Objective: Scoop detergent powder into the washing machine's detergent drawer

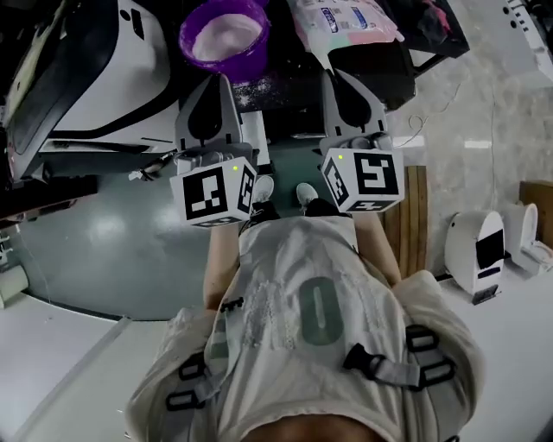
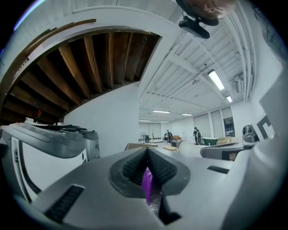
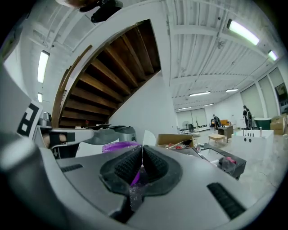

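A purple tub (image 1: 224, 38) holding white powder stands on a dark speckled top just beyond my left gripper (image 1: 217, 80). Its jaws are shut tip to tip (image 2: 147, 150), and only a sliver of purple shows through the slot behind them. My right gripper (image 1: 333, 76) hangs beside it, to the right of the tub, also shut (image 3: 142, 147) with nothing seen between its tips. The purple tub (image 3: 119, 146) shows left of the right gripper's jaws. A white and black washing machine (image 1: 95, 78) fills the upper left. I cannot make out the detergent drawer.
A printed detergent bag (image 1: 341, 21) lies right of the tub. A dark bin (image 3: 225, 164) sits to the right in the right gripper view. Wooden slats (image 1: 415, 224) and white appliances (image 1: 475, 250) stand on the floor at right. My own torso fills the lower head view.
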{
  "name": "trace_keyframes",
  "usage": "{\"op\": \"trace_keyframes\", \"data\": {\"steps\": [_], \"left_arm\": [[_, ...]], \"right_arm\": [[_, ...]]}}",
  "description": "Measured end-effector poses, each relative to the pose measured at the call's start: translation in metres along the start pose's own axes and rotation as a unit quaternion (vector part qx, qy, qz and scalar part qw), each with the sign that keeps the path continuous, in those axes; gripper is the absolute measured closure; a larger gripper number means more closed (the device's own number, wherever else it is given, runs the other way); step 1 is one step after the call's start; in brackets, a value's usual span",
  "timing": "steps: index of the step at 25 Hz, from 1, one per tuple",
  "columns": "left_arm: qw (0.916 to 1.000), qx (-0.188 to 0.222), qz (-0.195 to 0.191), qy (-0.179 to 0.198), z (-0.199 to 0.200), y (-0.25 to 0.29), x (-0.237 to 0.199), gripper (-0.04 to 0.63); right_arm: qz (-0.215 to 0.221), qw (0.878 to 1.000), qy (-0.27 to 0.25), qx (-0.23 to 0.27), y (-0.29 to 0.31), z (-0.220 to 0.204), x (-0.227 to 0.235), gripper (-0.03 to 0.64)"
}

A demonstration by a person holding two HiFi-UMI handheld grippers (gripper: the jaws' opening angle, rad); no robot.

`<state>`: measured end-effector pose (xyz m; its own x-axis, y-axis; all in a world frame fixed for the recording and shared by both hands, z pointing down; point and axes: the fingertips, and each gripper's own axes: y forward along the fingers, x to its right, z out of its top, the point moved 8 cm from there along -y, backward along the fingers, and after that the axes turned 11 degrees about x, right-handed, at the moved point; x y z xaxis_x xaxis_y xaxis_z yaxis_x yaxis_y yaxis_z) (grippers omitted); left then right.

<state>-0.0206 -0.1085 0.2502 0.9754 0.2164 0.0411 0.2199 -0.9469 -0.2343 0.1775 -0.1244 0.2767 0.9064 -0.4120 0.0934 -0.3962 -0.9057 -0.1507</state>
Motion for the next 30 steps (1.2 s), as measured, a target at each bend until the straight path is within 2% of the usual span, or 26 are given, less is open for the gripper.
{"op": "trace_keyframes", "data": {"steps": [4,9,15,21,26,28,30], "left_arm": [[0.9993,0.003,-0.037,-0.003,-0.001,0.01,-0.012,0.574],[0.998,0.001,-0.063,-0.004,-0.003,0.015,-0.041,0.574],[0.9973,0.006,-0.073,-0.007,-0.006,0.019,-0.079,0.574],[0.9975,0.007,-0.069,-0.011,-0.009,0.019,-0.097,0.574],[0.9974,0.007,-0.071,-0.012,-0.011,0.024,-0.1,0.574],[0.9973,0.009,-0.073,-0.009,-0.012,0.026,-0.101,0.574],[0.9972,0.009,-0.074,-0.002,-0.011,0.027,-0.102,0.574]], "right_arm": [[-0.045,0.999,-0.011,0.008,-0.004,0.003,-0.006,0.605],[-0.076,0.997,-0.021,0.007,0.003,0.004,-0.031,0.604],[-0.087,0.996,-0.025,0.005,0.021,-0.001,-0.061,0.606],[-0.094,0.995,-0.031,0.001,0.028,-0.004,-0.071,0.606],[-0.079,0.996,-0.045,0.001,0.04,0.002,-0.071,0.606],[-0.049,0.997,-0.064,-0.004,0.052,0.01,-0.07,0.605],[-0.001,0.995,-0.093,-0.021,0.068,0.018,-0.069,0.606]]}}
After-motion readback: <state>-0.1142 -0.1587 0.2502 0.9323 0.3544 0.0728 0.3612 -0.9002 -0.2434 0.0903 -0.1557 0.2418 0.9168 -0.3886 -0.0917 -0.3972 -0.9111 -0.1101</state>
